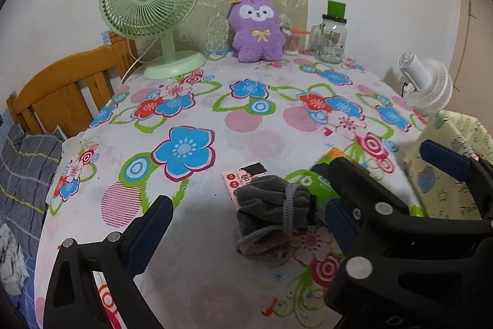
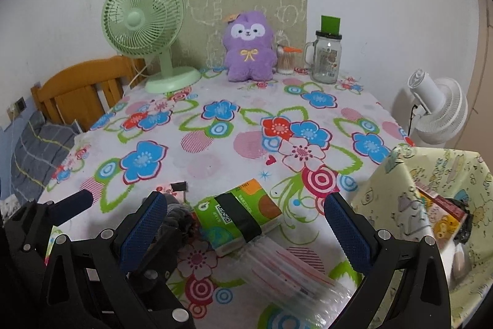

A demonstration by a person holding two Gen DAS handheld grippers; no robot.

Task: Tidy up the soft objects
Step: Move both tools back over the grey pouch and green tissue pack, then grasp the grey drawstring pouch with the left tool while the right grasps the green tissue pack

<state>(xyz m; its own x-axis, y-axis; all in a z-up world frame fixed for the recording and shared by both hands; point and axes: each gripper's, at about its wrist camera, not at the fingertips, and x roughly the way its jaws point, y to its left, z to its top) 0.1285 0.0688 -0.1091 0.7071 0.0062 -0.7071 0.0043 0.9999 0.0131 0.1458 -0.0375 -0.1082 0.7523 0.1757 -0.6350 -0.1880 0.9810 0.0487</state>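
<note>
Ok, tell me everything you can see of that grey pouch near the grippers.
The grey pouch looks like soft, velvety fabric, bunched shut by a grey knitted cord tied round its neck, cord ends trailing toward the camera. It lies slumped on the flowered tablecloth, over a pink card and against the green tissue pack. Both the left gripper and the right gripper are open, neither gripping it.

We see a table (image 2: 215, 162) with floral cloth. On it: green fan (image 2: 148, 30), purple plush (image 2: 248, 48), glass jar (image 2: 326, 57), tissue pack (image 2: 240, 215), grey pouch (image 1: 271, 205).
</note>
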